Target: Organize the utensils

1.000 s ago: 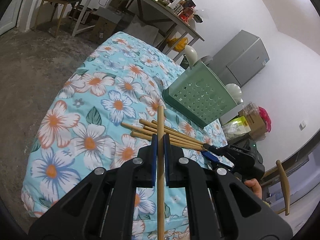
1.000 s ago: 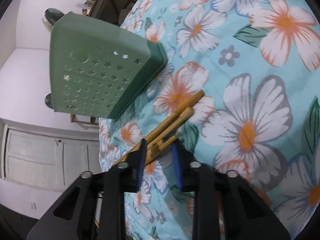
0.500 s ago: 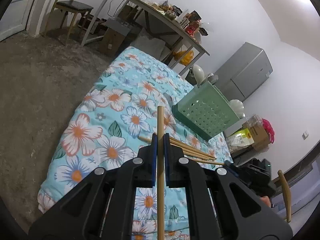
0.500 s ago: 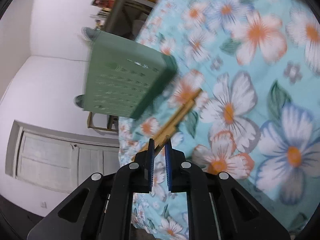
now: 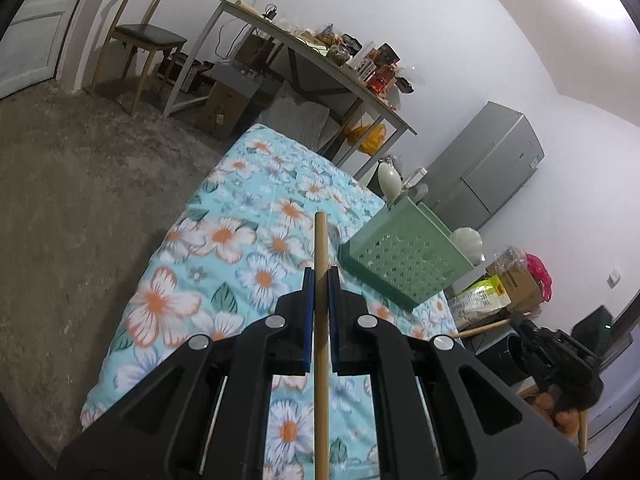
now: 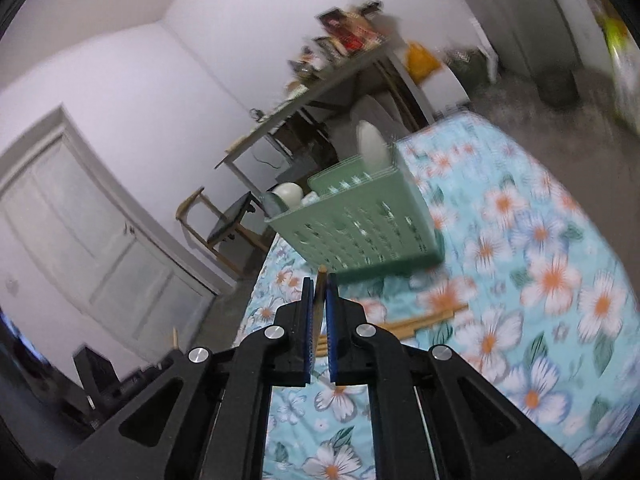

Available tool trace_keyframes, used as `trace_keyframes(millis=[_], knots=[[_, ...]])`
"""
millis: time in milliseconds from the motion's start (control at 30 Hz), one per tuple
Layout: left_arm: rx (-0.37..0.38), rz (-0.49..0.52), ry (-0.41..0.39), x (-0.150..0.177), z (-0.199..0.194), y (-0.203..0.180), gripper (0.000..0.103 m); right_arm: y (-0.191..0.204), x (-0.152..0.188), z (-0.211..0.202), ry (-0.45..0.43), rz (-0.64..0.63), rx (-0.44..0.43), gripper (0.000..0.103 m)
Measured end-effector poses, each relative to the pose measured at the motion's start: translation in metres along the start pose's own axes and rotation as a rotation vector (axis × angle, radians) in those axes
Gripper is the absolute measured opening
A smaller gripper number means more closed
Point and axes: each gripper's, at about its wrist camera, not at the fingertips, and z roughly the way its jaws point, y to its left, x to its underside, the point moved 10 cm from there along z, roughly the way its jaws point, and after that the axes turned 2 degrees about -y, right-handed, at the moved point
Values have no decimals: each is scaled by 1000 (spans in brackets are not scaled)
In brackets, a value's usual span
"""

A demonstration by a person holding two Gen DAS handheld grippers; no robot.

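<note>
My left gripper (image 5: 320,274) is shut on a wooden chopstick (image 5: 321,236) that sticks out forward over the floral bedspread (image 5: 224,240). The green perforated basket (image 5: 404,264) stands ahead to the right. My right gripper (image 6: 319,282) is raised above the bed, its jaws closing tight on another chopstick (image 6: 321,271), only the tip showing past the pads. A few loose chopsticks (image 6: 424,318) lie on the bedspread below the basket (image 6: 360,228). In the left wrist view the right gripper (image 5: 556,354) shows at the right edge with its chopstick (image 5: 484,326).
White bowls and a plate (image 6: 370,148) stand in the basket. Beyond the bed are a cluttered table (image 5: 320,64), a wooden chair (image 5: 140,36), a grey fridge (image 5: 492,160), boxes and bags (image 5: 516,280), carpet floor (image 5: 80,184) and a white door (image 6: 80,216).
The right gripper closed on one chopstick from the pile, lifted it off the bed and rolled upright. The left gripper rose slightly, still gripping its chopstick.
</note>
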Motion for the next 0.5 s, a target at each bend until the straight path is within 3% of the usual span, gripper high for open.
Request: trace_keyframes(millis=[367, 500], knots=[[51, 33, -99, -31, 17, -18, 5, 46, -28, -22, -91, -252, 55, 6], [61, -13, -51, -30, 47, -9, 5, 46, -24, -16, -72, -251, 53, 6]])
